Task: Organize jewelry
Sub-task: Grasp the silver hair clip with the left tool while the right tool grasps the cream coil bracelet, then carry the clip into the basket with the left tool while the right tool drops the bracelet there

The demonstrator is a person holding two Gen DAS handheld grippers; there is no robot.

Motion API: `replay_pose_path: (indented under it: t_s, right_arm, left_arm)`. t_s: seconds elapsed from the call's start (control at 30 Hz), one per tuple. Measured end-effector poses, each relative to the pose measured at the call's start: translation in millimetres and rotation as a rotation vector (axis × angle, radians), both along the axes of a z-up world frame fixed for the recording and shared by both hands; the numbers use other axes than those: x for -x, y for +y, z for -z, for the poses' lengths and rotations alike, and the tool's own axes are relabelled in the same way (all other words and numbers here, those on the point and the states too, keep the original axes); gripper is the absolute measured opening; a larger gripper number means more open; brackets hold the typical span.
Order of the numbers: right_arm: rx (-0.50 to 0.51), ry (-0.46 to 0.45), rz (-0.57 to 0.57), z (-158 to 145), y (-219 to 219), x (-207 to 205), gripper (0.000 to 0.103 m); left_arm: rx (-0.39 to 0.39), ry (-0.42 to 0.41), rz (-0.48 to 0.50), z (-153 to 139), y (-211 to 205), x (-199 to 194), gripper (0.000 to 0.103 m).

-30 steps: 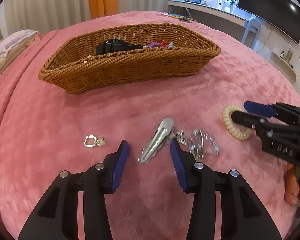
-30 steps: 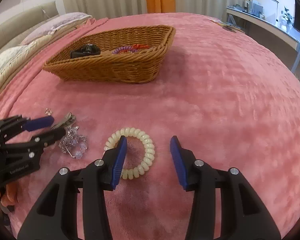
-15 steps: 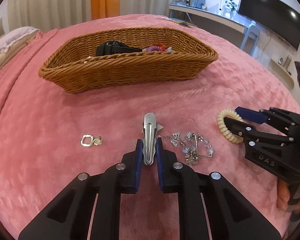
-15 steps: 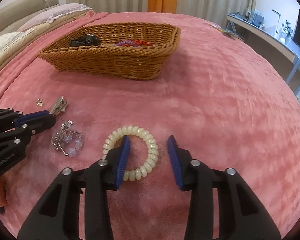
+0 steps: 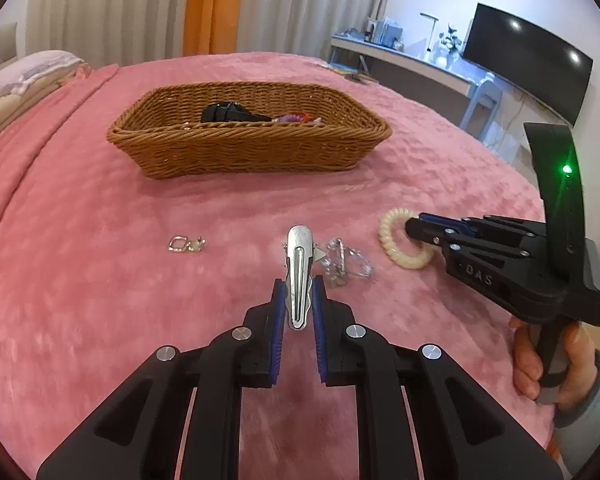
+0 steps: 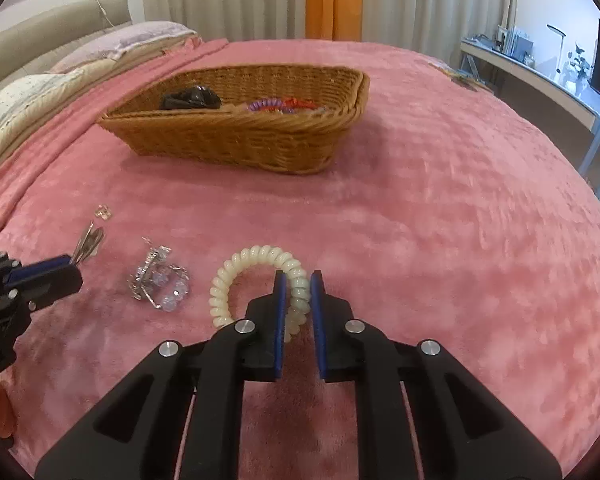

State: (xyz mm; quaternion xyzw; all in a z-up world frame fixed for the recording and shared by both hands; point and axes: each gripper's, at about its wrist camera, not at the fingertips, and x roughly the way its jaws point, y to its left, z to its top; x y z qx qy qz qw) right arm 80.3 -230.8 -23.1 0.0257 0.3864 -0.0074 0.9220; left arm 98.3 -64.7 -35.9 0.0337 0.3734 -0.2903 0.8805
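While the left gripper (image 5: 297, 286) clamps the silver hair clip (image 5: 298, 276) at lower centre of its view, the right gripper (image 6: 298, 282), whose jaws have just been closing, grips the cream spiral hair tie (image 6: 260, 276) on the pink blanket (image 6: 440, 240). At upper centre stands the wicker basket (image 6: 236, 136); the crystal bracelet (image 6: 160, 280) lies left of the tie.

Both grippers (image 5: 298, 296) are black with blue finger pads (image 6: 280, 320), silver screws, "DAS" lettering, and a grey sleeve (image 5: 592, 420).
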Motion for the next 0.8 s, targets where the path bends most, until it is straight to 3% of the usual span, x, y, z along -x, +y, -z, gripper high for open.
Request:
replay_pose_path:
  t_s: [0.3,0.5,0.63,0.8]
  right_arm:
    - [-0.103,-0.121,-0.043,-28,-8,23,0.010]
    - [-0.142,-0.226,-0.055,-77,-6,32,0.010]
    - [-0.105,-0.304,-0.056,-116,0,20,0.010]
    - [-0.080,-0.348,-0.033,-141,-2,-21,0.010]
  left_arm:
    - [-0.007,-0.052,0.036,-18,3,29,0.011]
    - [0.004,-0.138,0.045,-54,1,33,0.011]
    - [0.036,-0.196,0.032,-82,1,18,0.011]
    - [0.076,-0.241,-0.018,-110,-9,-28,0.011]
